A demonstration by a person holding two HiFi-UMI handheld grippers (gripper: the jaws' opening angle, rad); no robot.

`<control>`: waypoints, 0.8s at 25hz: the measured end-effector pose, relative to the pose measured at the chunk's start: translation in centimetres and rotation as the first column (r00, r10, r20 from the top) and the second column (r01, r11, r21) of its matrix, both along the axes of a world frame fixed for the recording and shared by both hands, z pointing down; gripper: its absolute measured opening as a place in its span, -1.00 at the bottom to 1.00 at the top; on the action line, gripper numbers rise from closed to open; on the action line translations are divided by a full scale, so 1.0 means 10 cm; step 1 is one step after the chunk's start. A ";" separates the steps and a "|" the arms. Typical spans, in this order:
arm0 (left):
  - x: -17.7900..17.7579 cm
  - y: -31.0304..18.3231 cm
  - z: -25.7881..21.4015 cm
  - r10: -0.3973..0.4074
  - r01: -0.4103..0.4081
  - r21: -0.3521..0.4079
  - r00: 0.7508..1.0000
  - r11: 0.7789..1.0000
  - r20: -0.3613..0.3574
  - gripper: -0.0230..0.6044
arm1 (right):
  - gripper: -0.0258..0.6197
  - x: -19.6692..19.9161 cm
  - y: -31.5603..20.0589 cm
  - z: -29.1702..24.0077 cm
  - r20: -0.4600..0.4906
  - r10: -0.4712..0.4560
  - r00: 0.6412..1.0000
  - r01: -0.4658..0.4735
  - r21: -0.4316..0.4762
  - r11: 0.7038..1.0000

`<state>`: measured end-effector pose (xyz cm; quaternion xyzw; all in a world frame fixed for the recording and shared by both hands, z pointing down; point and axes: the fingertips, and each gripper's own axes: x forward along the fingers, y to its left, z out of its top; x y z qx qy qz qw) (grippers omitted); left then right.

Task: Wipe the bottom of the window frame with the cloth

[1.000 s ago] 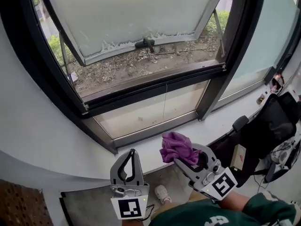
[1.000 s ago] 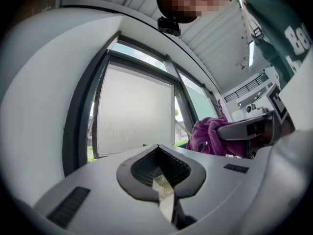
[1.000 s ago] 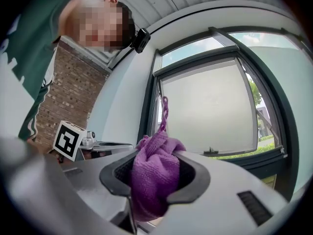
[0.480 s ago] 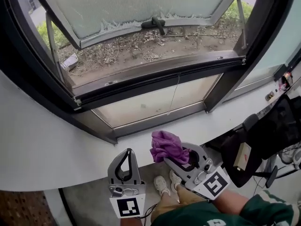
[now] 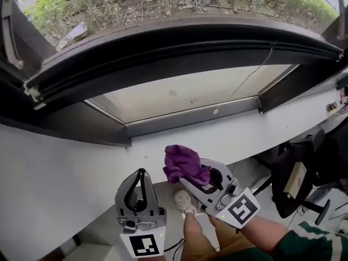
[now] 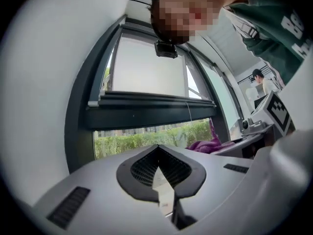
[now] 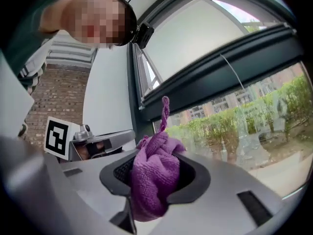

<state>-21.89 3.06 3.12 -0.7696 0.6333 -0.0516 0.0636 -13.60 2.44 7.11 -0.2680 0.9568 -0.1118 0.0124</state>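
A bunched purple cloth (image 5: 182, 166) (image 7: 155, 173) is clamped in my right gripper (image 5: 191, 179), which is shut on it, below the white sill (image 5: 179, 140). The cloth also shows at the right of the left gripper view (image 6: 210, 145). My left gripper (image 5: 140, 186) (image 6: 161, 173) sits beside it to the left, shut with nothing between its jaws. Above them runs the dark bottom rail of the open window frame (image 5: 179, 48), with a fixed lower pane (image 5: 185, 94) under it. Neither gripper touches the frame.
A white wall (image 5: 49, 167) curves down at the left. A black office chair (image 5: 304, 173) stands at the right. The person's legs and a shoe (image 5: 182, 200) are below the grippers. Outside the window lie dry brush and grass (image 5: 152, 4).
The head view has closed in on the window and tipped down, so the frame's bottom rail fills the top. Both grippers stay low, the cloth still held in the right one.
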 end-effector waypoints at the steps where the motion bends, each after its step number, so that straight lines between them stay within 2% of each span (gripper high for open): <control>1: -0.05 -0.01 0.16 -0.004 0.004 -0.003 1.000 1.000 -0.004 -0.91 | -0.44 -0.08 -0.02 0.20 -0.007 -0.004 1.000 0.004 -0.014 1.000; 7: -0.41 0.01 1.21 -0.022 0.020 -0.037 0.999 0.999 -0.039 -0.91 | -0.44 -0.58 -0.11 1.47 -0.042 0.010 0.999 -0.015 -0.108 0.994; 10: -0.63 -0.06 1.64 -0.020 0.018 -0.044 0.998 0.999 -0.060 -0.91 | -0.44 -0.88 -0.27 1.94 -0.054 0.025 0.998 -0.031 -0.115 0.993; 14: -0.72 -0.12 1.86 -0.017 0.015 -0.030 0.999 0.999 -0.047 -0.91 | -0.44 -1.09 -0.41 2.17 -0.042 0.021 0.999 -0.024 -0.079 0.997; 20: -0.76 -0.15 1.95 -0.043 0.042 -0.007 0.998 0.999 -0.045 -0.91 | -0.44 -1.11 -0.43 2.25 -0.015 0.015 1.000 -0.015 -0.033 0.999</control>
